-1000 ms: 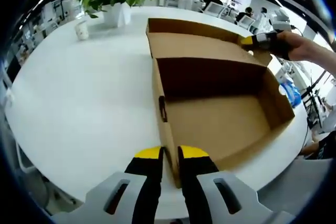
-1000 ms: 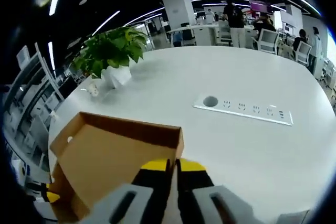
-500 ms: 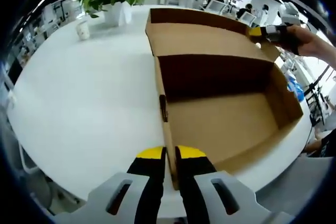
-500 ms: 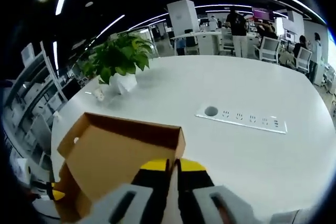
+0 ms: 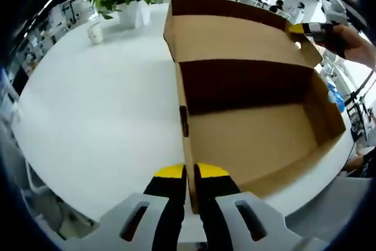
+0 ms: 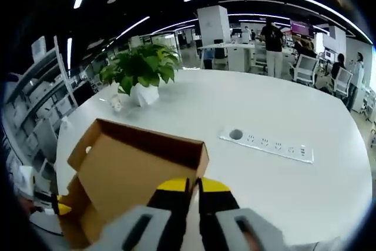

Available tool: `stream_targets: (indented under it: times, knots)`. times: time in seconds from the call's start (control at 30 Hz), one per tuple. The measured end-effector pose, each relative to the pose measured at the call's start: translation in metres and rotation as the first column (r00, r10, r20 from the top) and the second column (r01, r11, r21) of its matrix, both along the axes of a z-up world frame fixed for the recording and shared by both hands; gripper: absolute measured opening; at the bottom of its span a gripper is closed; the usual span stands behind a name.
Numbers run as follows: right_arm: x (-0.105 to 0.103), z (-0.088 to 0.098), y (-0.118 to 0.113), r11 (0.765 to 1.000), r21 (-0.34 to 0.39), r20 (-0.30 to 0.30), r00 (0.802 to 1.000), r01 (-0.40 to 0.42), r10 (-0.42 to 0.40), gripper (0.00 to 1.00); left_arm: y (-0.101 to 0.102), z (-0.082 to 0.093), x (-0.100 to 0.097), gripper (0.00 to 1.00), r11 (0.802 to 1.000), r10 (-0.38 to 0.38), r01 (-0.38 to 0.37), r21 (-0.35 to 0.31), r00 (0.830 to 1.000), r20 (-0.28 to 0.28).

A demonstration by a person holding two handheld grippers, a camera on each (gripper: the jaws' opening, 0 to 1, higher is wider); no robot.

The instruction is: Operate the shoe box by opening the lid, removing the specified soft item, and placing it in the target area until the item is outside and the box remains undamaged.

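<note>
So there's one cardboard shoe box (image 5: 247,139) on a big white table (image 5: 94,116), lid (image 5: 235,39) flipped all the way open and standing up at the back. Inside is just bare cardboard floor, I can't spot any soft item in there.

Two grippers. The left gripper (image 5: 189,174) has its yellow-tipped jaws pinched right down on the near corner of the box wall, cardboard sandwiched between them. The right gripper (image 6: 192,187) is closed on the far edge of the lid, jaws nearly touching with the flap edge between. In the left gripper view you can see that other gripper (image 5: 305,27) at the lid's top right corner with a person's hand (image 5: 352,42) behind it.

Other stuff: one potted plant (image 6: 141,72) in a white pot, one small white cup (image 5: 95,30) beside it, one power strip (image 6: 267,144) set into the tabletop with a round hole at its end. Several people stand around desks in the office behind. Nothing sits between the box and the plant.
</note>
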State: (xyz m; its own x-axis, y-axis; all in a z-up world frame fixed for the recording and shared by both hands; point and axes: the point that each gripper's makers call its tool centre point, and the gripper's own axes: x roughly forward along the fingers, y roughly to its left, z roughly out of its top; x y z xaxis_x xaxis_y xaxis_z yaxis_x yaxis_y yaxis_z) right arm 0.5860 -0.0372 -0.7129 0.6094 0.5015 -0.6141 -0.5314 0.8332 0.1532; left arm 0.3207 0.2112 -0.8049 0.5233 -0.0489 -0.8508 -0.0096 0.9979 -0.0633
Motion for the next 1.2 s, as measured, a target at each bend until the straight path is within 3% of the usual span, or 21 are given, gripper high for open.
stream_targets:
  times: [0.23,0.7,1.03,1.2]
  knots:
    - [0.002,0.007,-0.003,1.000,0.003,0.020,1.000,-0.005,0.005,0.00,0.001,-0.001,0.001,0.03,0.999,0.040,-0.040,-0.006,0.999,-0.010]
    - [-0.024,0.036,-0.006,1.000,0.016,0.059,0.998,-0.010,0.009,0.00,-0.001,-0.002,0.004,0.03,0.998,0.063,-0.063,-0.023,0.998,-0.010]
    - [-0.016,0.041,-0.009,1.000,0.027,0.077,0.997,-0.010,0.007,0.00,-0.001,-0.003,0.004,0.03,0.997,0.074,-0.074,-0.029,0.997,-0.010]
    - [-0.038,0.055,-0.009,0.999,0.036,0.095,0.995,-0.005,0.001,0.00,-0.005,-0.002,0.002,0.03,0.996,0.075,-0.075,-0.037,0.997,-0.014]
